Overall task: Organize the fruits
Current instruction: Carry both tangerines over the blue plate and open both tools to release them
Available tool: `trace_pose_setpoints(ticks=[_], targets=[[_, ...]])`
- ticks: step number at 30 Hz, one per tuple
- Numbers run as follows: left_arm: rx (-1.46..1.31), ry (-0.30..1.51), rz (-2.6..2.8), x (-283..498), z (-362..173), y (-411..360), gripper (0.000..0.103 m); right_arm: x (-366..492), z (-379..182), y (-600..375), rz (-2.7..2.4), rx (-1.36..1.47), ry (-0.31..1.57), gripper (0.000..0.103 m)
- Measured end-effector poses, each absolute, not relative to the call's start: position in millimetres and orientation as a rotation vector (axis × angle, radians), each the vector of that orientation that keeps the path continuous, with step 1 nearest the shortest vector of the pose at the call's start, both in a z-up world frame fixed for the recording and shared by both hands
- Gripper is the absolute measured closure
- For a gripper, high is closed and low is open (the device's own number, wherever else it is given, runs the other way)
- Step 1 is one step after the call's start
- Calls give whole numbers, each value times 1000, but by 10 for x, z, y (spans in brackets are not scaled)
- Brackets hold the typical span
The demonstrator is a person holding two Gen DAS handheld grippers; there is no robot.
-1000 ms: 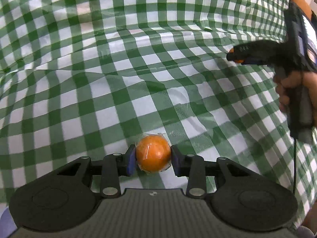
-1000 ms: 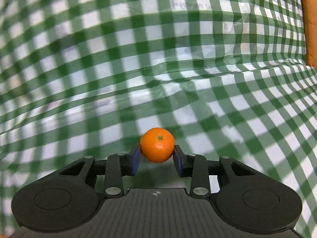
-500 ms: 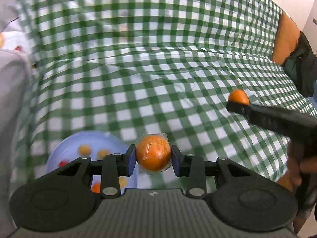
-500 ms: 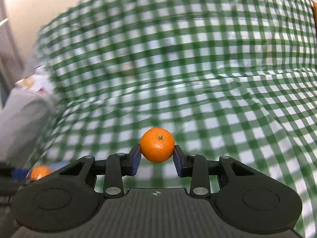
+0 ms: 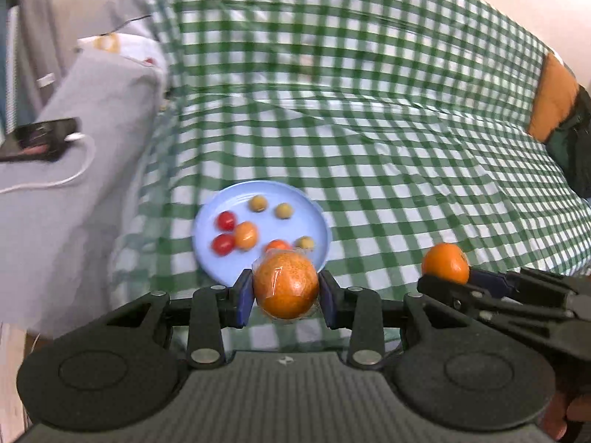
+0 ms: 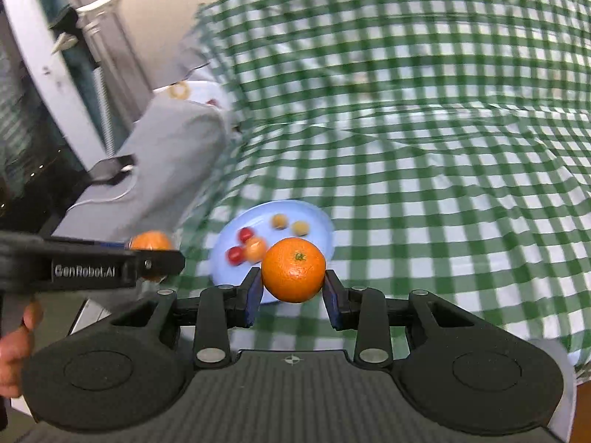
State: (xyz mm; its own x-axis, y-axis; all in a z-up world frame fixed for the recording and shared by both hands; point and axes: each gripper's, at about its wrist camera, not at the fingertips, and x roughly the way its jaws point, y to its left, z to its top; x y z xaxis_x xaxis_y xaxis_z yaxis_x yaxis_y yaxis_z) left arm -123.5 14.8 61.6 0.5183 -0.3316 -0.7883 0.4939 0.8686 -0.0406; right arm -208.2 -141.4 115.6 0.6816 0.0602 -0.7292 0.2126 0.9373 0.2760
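Note:
My left gripper [image 5: 286, 297] is shut on an orange wrapped in clear film [image 5: 286, 283], held above the near edge of a light blue plate [image 5: 207, 254]. The plate holds several small red, orange and yellow fruits [image 5: 245, 234]. My right gripper [image 6: 293, 291] is shut on a bare orange [image 6: 293, 268], held above the near right part of the same plate [image 6: 319, 217]. In the left wrist view the right gripper and its orange [image 5: 445, 263] are at the right. In the right wrist view the left gripper and its orange [image 6: 151, 240] are at the left.
A green-and-white checked cloth [image 5: 369, 129] covers the surface. A grey cushioned piece [image 5: 74, 147] stands to the left, with a black phone on a white cable [image 5: 37, 138] on it. An orange cushion [image 5: 550, 99] lies at the far right.
Both grippers have swung left with their oranges held shut. The blue plate with small fruits has come fully into both views, and the grey furniture at the left now shows.

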Motion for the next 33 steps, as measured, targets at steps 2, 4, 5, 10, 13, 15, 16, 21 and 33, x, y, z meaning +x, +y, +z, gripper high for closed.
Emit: trace_pose_setpoints(ticks=[2,4,5,10,13,15,16,21,33], targets=[[189,896,-479,-1308,641,293,62,-2158,1189,-1269,-64,333,812,66],[178,894,-467,-1374,657,402,62,-2220,1213,-1178,-42,317,816,66],[171,895,-464,-1410,659,444,62,-2248,1225,-1148,-35,311,816,66],[160,895,-477,-1512,634,517,62,-2348,1249,-1015,-29,287,818,66],[164,895,-489,-1518,613,511,62,-2356,1234,-991,-31,289,828,66],[160,900,-494,-1496,603,510,62,-2340,1214,-985,-35,287,835,66],[158,902,-495,-1480,600,509,62,-2327,1207,-989,-37,286,839,66],[154,907,-491,-1381,572,491,62,-2248,1152,-1016,-52,279,865,66],[148,938,-477,-921,481,392,62,-1879,1001,-1085,-61,288,914,66]])
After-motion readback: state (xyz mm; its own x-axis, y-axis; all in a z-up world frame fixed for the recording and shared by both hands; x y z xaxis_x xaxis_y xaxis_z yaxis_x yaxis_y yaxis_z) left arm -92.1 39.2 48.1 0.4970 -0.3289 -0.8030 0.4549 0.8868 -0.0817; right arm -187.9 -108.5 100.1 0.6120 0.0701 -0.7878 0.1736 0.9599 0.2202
